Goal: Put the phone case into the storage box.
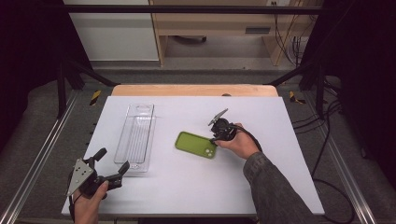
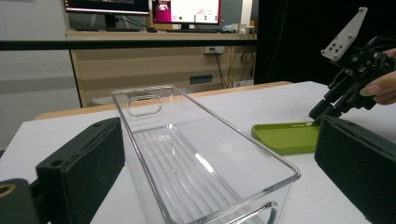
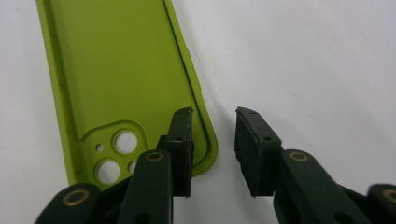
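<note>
My right gripper point(image 1: 215, 134) hangs low over the camera-hole corner of a green phone case point(image 1: 196, 144), its 2 jaws parted. In the right gripper view, one jaw sits over the inside of the case beside the camera cut-outs, the other over bare table past the case's rim, so the rim lies in the gap between them; I cannot tell whether either pad touches it. My right hand point(image 1: 240, 142) wraps the gripper's body from the near side, a grey sleeve point(image 1: 271, 186) trailing back to the table's front edge.

The case lies open side up, flat on the white table point(image 1: 261, 177), near its middle. Just to its left stands a clear plastic bin point(image 1: 135, 137), long and narrow, with ribbed floor and a handle slot at each end, apart from the case.

My left gripper point(image 1: 111, 164) rests at the front left of the table, held in my left hand point(image 1: 88, 200), jaws spread wide on either side of the bin's near end. In the left gripper view, the bin point(image 2: 196, 158) runs away between the 2 pads, clear of both, with the case point(image 2: 287, 136) and the right gripper point(image 2: 327, 108) beyond.
</note>
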Available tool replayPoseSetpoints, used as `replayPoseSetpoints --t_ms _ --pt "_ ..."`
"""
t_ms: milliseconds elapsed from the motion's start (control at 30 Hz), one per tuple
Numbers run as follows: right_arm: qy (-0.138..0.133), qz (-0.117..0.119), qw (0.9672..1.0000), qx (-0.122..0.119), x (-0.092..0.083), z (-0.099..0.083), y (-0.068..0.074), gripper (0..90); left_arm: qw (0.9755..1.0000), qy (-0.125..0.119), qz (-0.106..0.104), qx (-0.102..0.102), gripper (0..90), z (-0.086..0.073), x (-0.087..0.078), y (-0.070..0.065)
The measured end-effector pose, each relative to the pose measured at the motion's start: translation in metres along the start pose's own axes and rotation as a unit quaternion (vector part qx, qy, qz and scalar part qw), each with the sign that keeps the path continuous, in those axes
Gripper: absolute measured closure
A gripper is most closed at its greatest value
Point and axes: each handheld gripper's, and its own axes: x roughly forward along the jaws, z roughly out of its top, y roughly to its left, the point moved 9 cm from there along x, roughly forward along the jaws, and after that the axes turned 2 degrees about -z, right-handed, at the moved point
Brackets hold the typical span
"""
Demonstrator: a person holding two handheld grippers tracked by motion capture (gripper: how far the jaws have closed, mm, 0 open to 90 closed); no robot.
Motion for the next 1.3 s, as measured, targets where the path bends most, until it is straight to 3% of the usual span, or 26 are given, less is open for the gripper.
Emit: replayPoseSetpoints --t_ms 367,933,1300 --pt "-0.001 0.007 0.9999 -0.014 0.0003 0.0004 0.0022 78.3 1.0000 0.002 -0.001 0.002 1.6 -0.0005 0.0004 -0.0005" --pt "0.000 0.012 0.9998 -0.016 0.0008 0.0007 0.0017 79.4 1.0000 0.003 0.000 0.002 1.6 -0.0007 0.0005 -0.0004" --pt "-0.001 0.001 0.9990 -0.046 0.0010 0.0010 0.0017 83.8 1.0000 0.005 -0.001 0.003 1.6 -0.0013 0.0013 -0.0011"
